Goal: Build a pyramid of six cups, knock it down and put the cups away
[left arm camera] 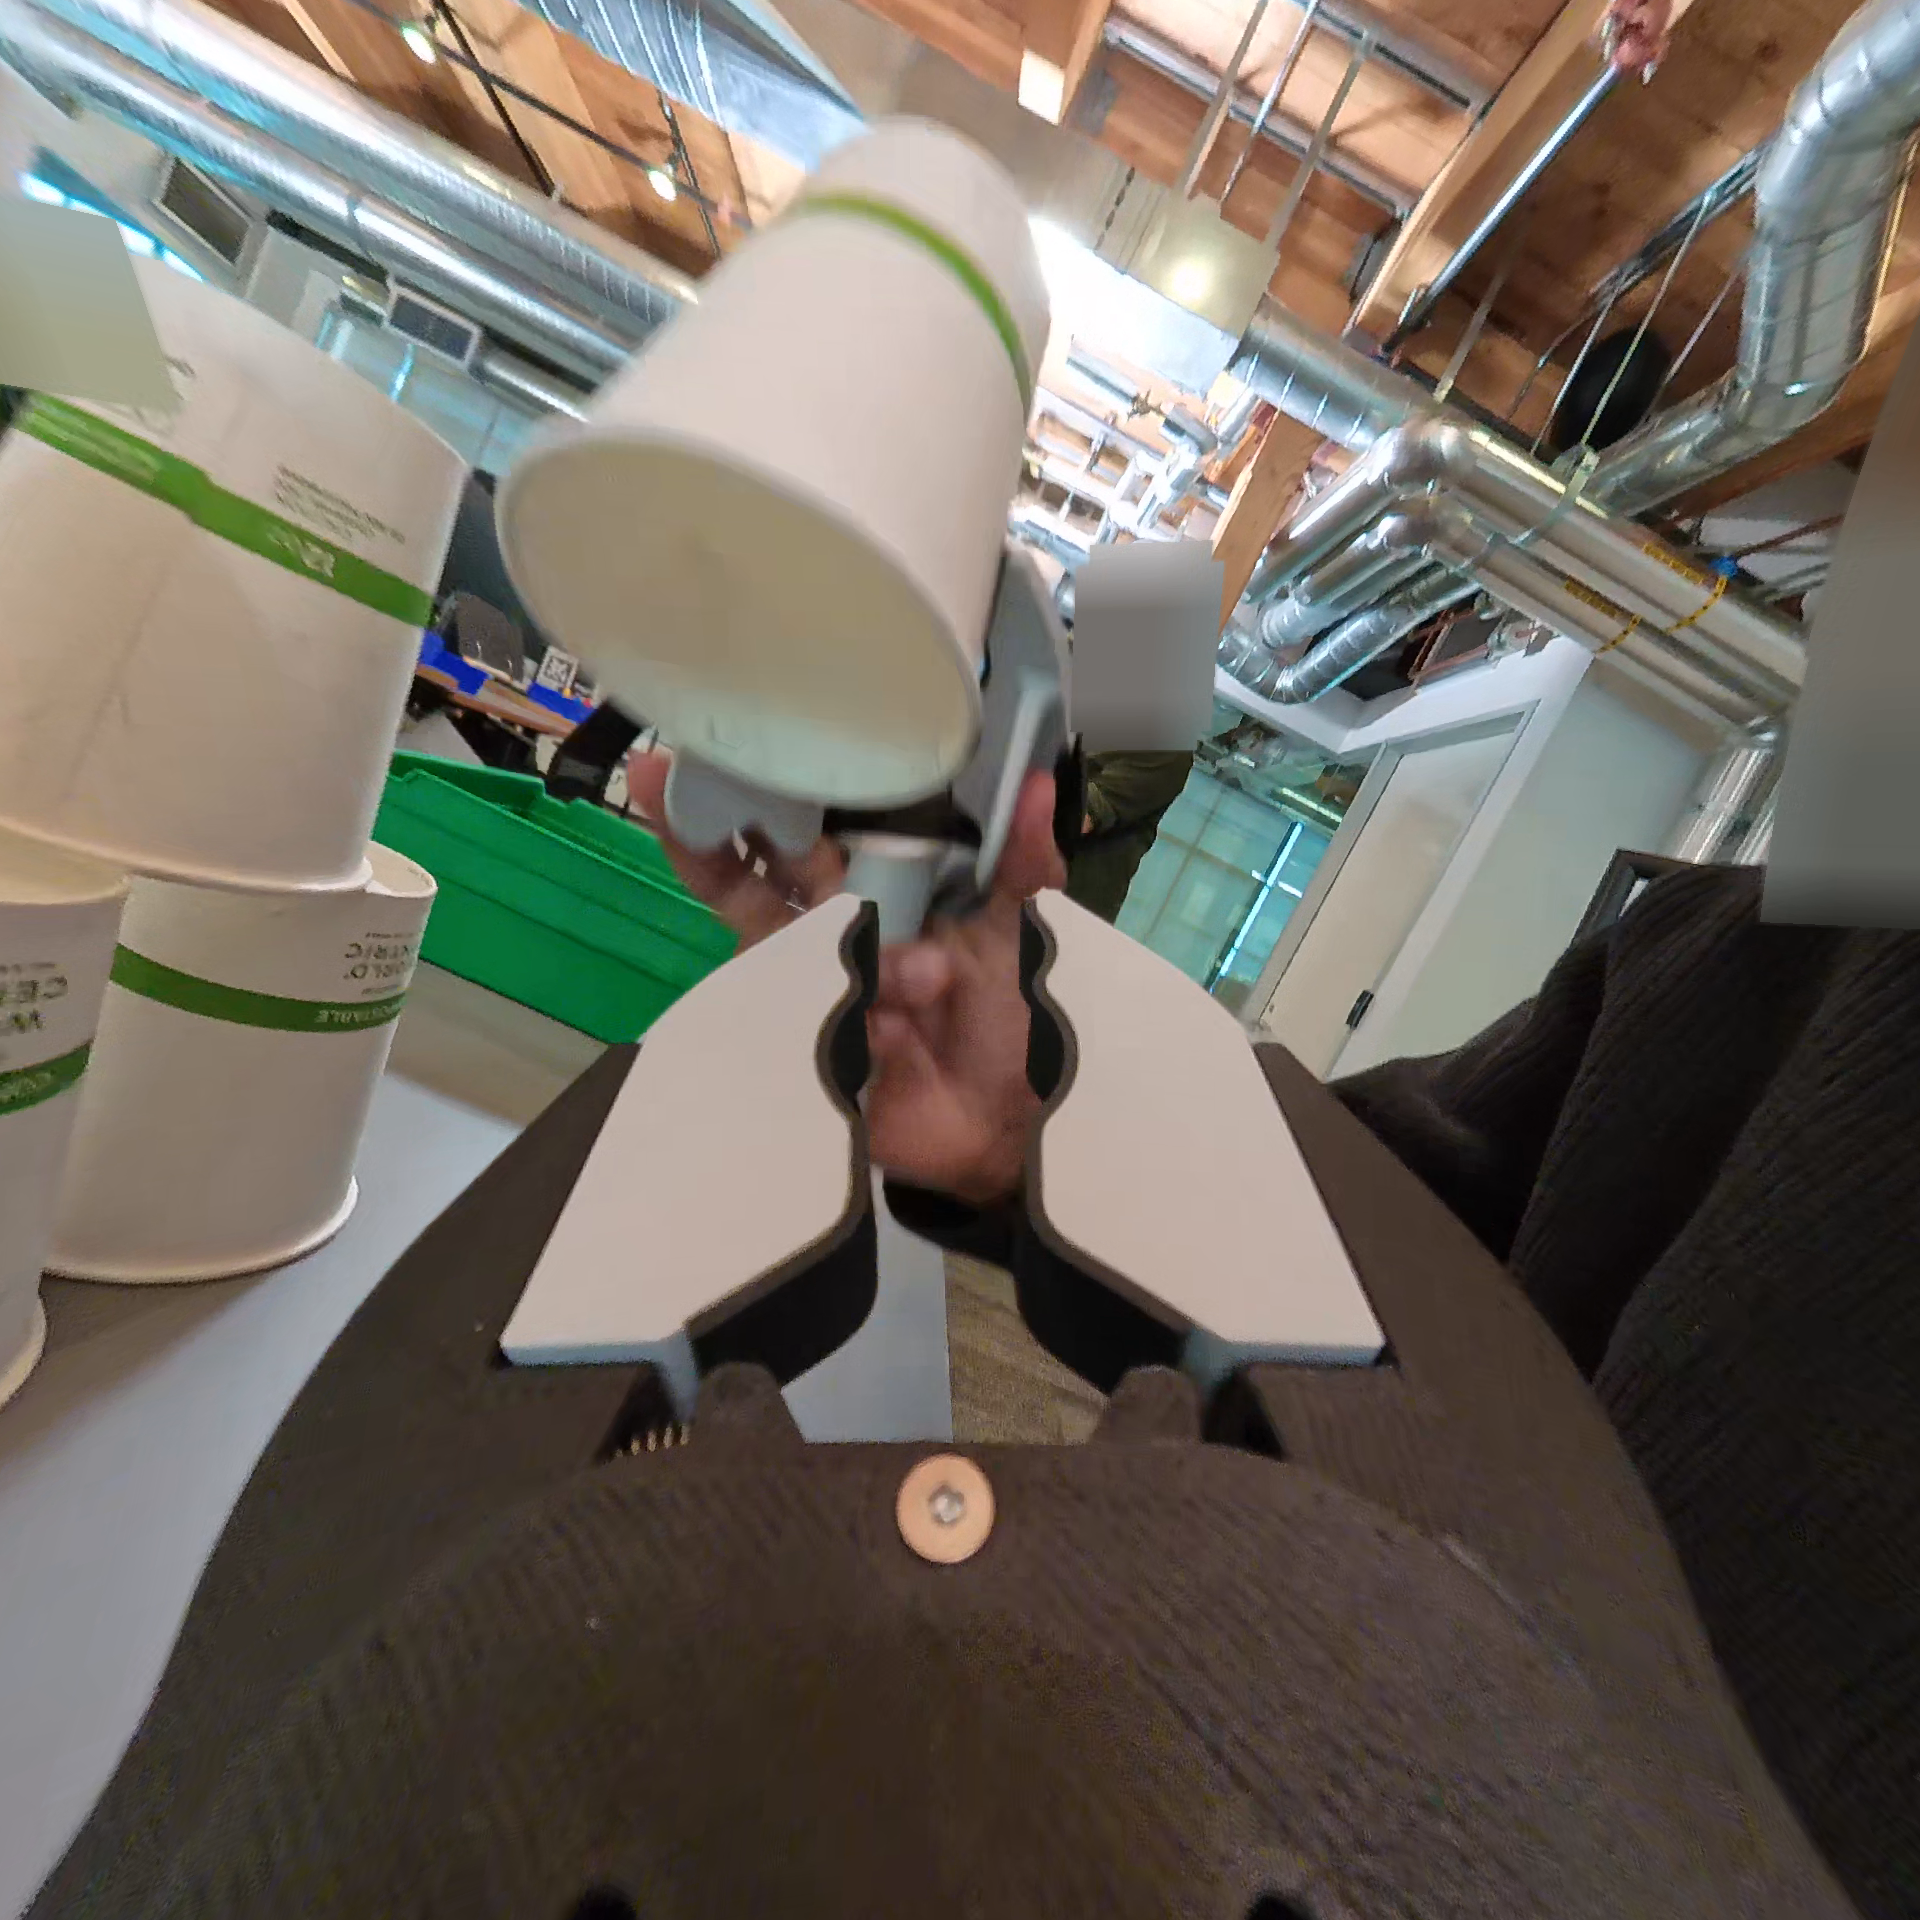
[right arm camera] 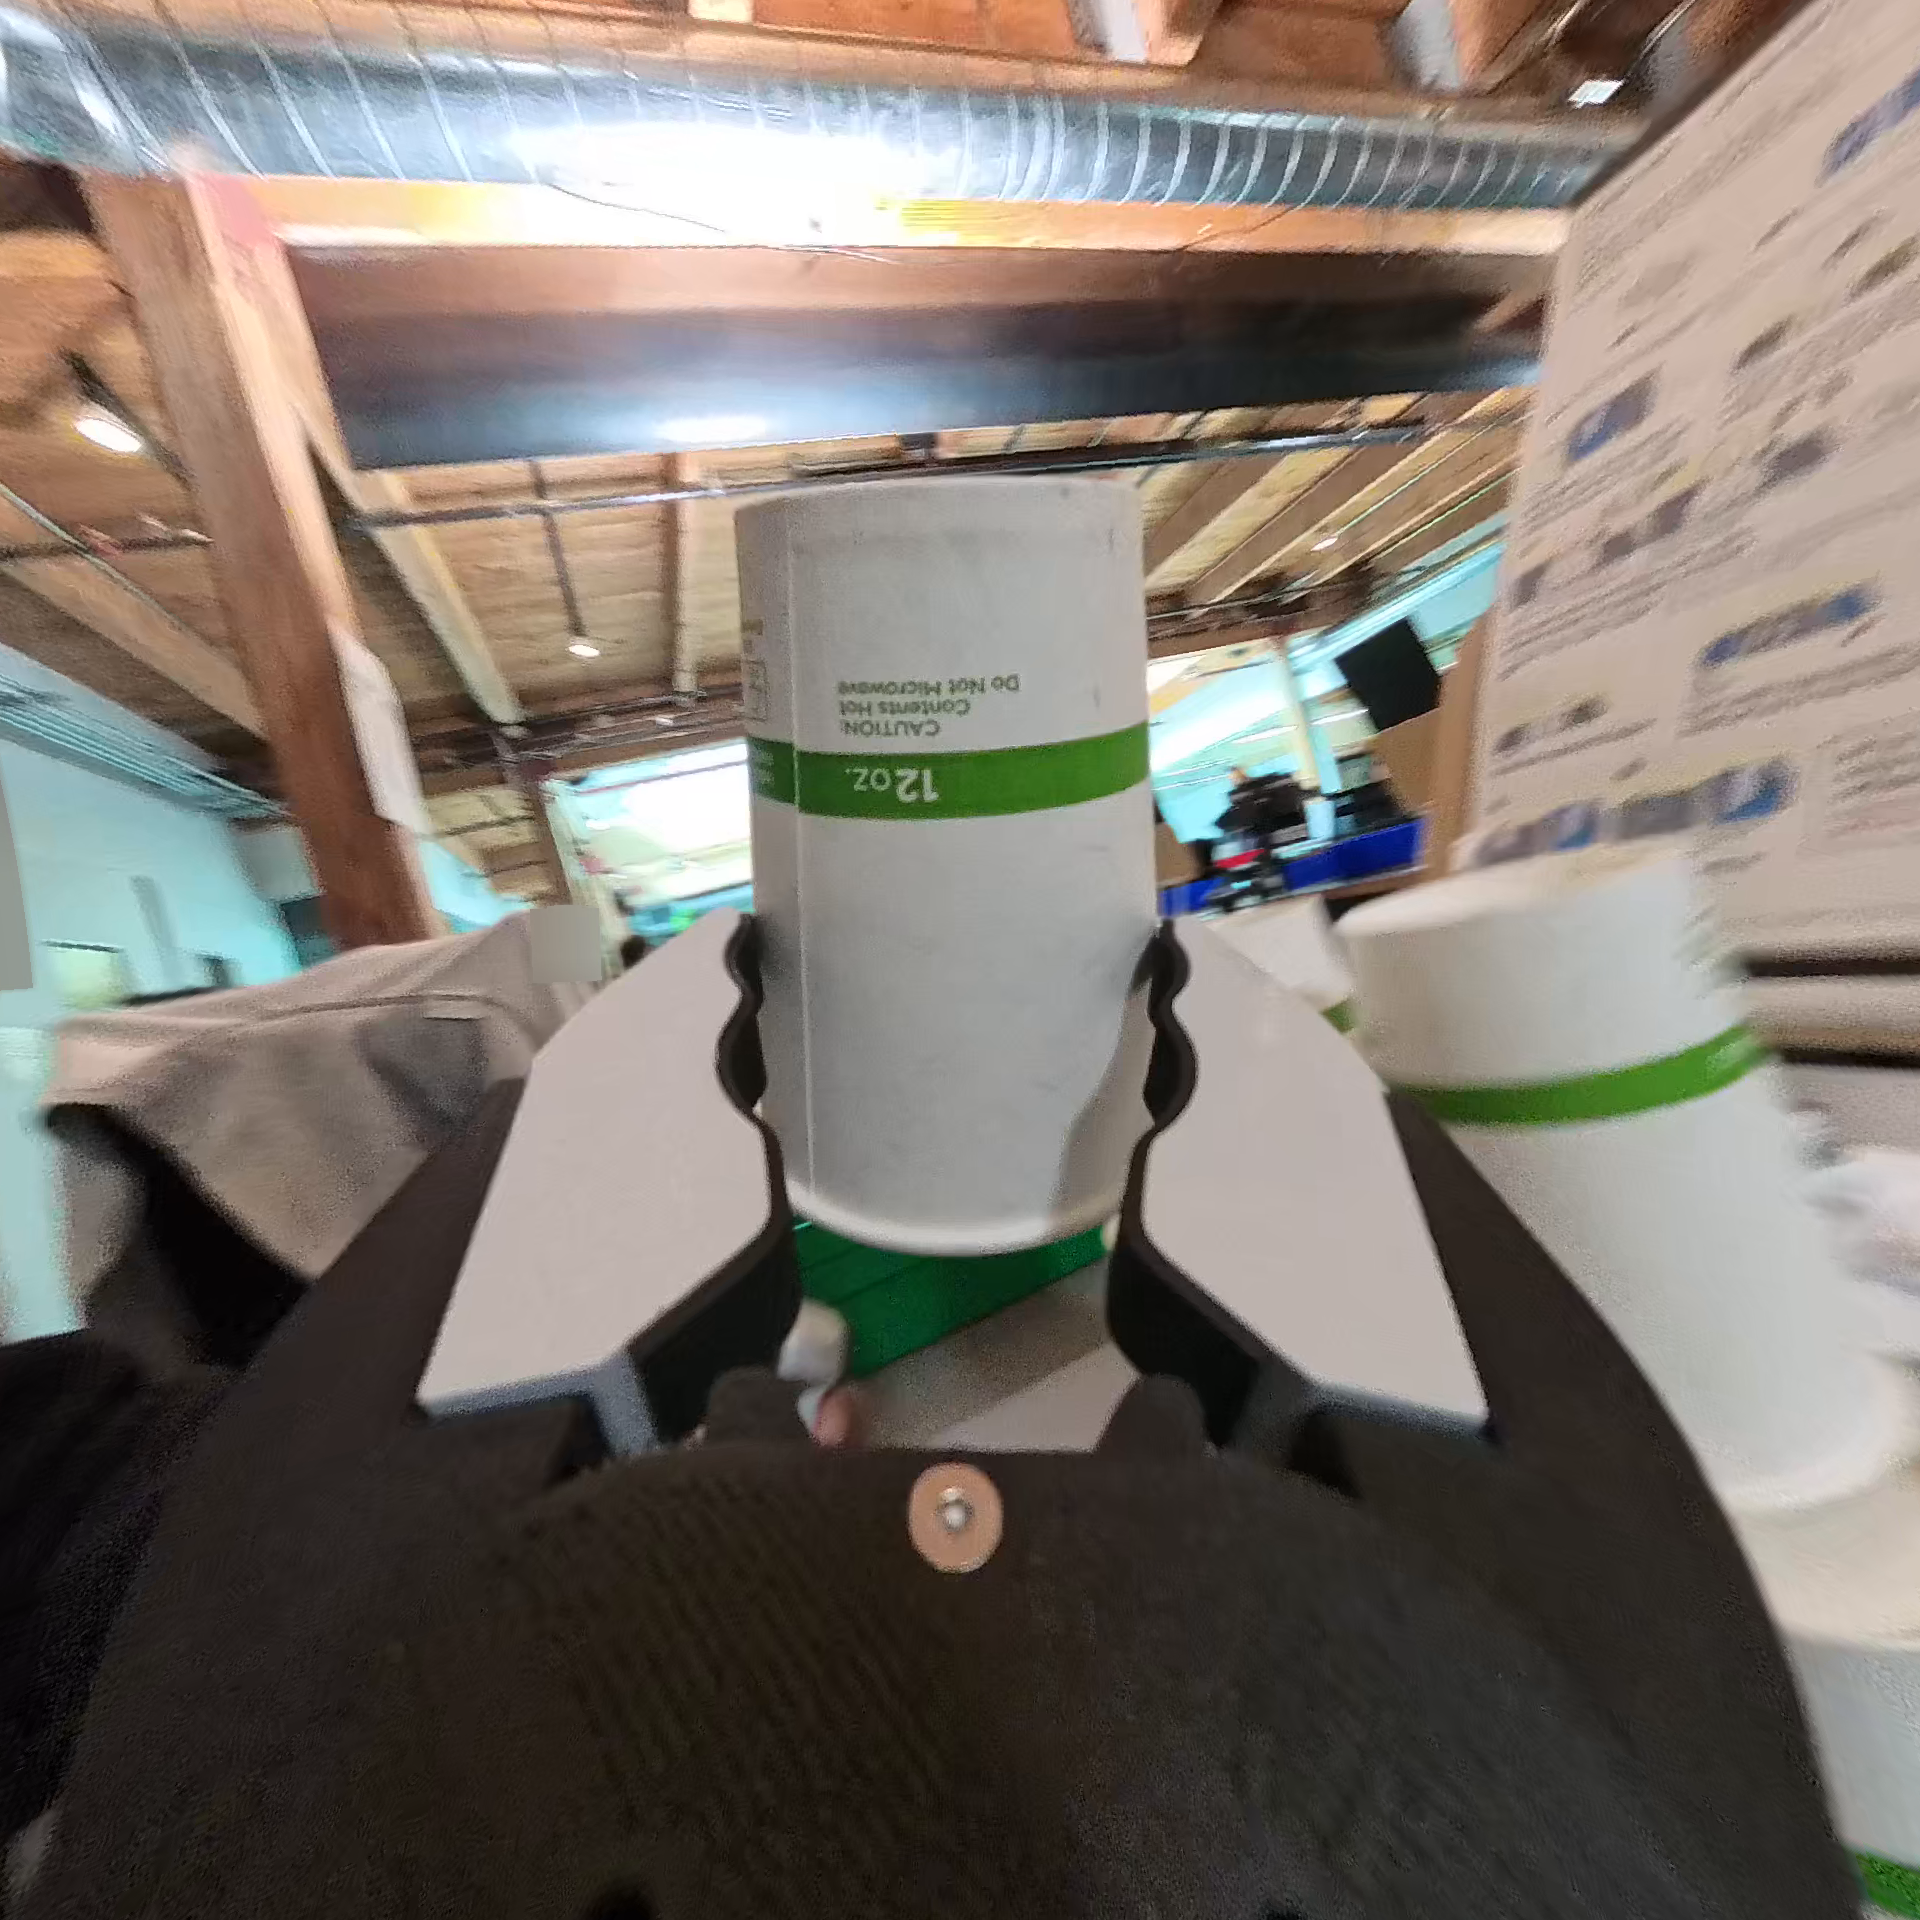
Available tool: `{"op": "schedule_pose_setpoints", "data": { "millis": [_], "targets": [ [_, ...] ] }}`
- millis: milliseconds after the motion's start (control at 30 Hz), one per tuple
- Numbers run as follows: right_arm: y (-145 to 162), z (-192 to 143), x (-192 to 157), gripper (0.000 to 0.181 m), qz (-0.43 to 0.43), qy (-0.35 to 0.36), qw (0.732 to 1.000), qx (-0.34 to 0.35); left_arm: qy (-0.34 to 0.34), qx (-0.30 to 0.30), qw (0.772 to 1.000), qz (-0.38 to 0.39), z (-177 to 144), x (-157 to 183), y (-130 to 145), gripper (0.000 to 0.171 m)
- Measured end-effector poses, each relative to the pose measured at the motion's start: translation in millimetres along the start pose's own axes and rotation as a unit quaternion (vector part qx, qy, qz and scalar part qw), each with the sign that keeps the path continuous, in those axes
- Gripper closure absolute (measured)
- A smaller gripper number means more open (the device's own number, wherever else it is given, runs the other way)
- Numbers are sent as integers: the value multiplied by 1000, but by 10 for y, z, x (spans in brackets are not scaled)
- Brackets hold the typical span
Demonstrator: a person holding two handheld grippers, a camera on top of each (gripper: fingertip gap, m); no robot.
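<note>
My right gripper (right arm camera: 951, 935) is shut on a white paper cup with a green band (right arm camera: 956, 883). The cup is upside down, rim toward the camera, with the pads pressing its sides near the rim. In the left wrist view the same cup (left arm camera: 790, 499) hangs tilted in the air, open mouth toward the camera, between the right gripper's grey fingers (left arm camera: 1023, 675). My left gripper (left arm camera: 945, 925) is open and empty, below that cup and apart from it. A hand (left arm camera: 945, 1060) shows through its gap.
Upside-down matching cups stand stacked on the grey table (left arm camera: 156, 1455) at the left, a tilted one (left arm camera: 208, 644) on top of another (left arm camera: 239, 1081). A green bin (left arm camera: 540, 894) lies behind. More cups (right arm camera: 1590, 1143) and a printed cardboard box (right arm camera: 1714, 468) are at the right. A dark sweater sleeve (left arm camera: 1714, 1195) is close by.
</note>
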State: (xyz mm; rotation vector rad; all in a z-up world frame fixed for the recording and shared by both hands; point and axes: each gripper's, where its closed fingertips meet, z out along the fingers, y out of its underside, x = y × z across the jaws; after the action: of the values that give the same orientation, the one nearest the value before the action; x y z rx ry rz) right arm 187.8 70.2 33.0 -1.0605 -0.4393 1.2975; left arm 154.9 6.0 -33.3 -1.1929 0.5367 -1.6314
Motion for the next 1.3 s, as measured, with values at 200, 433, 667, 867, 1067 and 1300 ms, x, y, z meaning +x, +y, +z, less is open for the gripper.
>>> {"op": "schedule_pose_setpoints", "data": {
  "millis": [200,433,667,867,1067,1300],
  "targets": [
    [-614,242,340,107,-170,113,977,-60,-8,-69,998,12,79,-51,382,146],
    [-495,814,668,107,-244,180,945,-123,-28,-83,996,17,59,-148,440,148],
    [-259,904,854,107,-243,228,933,-139,-44,-77,996,22,-35,-241,383,149],
    [-193,905,916,107,-250,248,925,-140,-26,-91,995,14,10,-181,473,149],
    [-126,879,958,106,-269,262,914,-153,-20,-105,994,22,28,-152,538,150],
    [-152,823,926,100,-277,261,911,-157,-23,-105,994,19,24,-168,539,150]
  ]
}}
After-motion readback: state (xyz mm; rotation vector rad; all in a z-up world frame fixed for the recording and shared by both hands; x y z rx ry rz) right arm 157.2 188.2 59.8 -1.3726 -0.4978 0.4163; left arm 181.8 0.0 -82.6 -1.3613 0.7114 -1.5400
